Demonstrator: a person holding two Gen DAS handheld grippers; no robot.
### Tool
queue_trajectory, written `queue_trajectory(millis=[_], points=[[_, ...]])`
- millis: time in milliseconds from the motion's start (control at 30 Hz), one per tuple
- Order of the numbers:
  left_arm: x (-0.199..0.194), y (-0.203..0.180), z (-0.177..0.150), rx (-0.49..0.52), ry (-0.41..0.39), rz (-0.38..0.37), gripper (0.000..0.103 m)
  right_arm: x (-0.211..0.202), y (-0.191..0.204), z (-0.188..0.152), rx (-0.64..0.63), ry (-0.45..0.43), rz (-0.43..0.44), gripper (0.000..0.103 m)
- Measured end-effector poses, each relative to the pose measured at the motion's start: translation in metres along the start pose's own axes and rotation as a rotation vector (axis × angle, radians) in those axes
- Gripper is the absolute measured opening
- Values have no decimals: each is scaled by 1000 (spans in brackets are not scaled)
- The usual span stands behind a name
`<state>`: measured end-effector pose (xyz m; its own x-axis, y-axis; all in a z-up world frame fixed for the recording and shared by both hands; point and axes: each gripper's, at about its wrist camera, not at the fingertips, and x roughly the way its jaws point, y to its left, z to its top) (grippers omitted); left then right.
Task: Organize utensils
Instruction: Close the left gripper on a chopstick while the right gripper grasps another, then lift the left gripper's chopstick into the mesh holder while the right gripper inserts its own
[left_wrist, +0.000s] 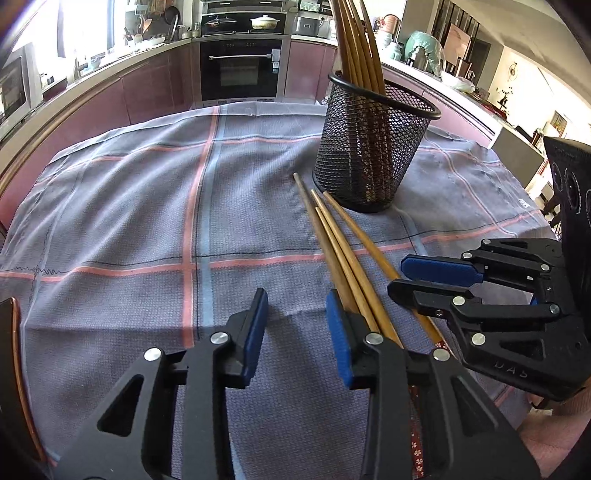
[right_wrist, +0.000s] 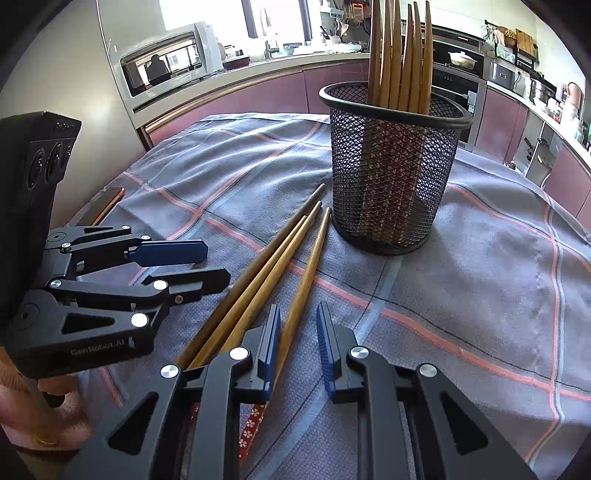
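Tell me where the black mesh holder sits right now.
The black mesh holder stands upright on the checked cloth, toward the far right in the left wrist view, just beyond the tips of the three loose chopsticks; more chopsticks stand inside it.

We note the cloth (left_wrist: 129, 206) on the table: grey-blue weave, crossed by salmon-pink and pale blue stripes, with thin black lines. Mesh holder (left_wrist: 369, 147) near the far edge: black throughout. Chopsticks standing in it (left_wrist: 356, 48): golden-brown wood. Three loose chopsticks (right_wrist: 273, 258) on the cloth: same brown; the near ends visible carry a red band with small white flowers. Left tongs (left_wrist: 297, 332) and right tongs (right_wrist: 297, 350): black frames, blue pads.
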<state>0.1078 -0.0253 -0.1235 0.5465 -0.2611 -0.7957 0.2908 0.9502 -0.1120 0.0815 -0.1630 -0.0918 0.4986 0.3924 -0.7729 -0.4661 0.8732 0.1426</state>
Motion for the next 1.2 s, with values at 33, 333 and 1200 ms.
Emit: queue_trajectory(millis=[33, 333, 1200], points=[[0, 0, 0, -2, -1, -1, 32, 0, 0, 0, 0, 0, -1, 18], [3, -11, 4, 33, -3, -28, 40, -1, -2, 0, 8, -5, 6, 18], [18, -8, 23, -10, 29, -1, 11, -2, -12, 4, 39, -12, 32, 7]])
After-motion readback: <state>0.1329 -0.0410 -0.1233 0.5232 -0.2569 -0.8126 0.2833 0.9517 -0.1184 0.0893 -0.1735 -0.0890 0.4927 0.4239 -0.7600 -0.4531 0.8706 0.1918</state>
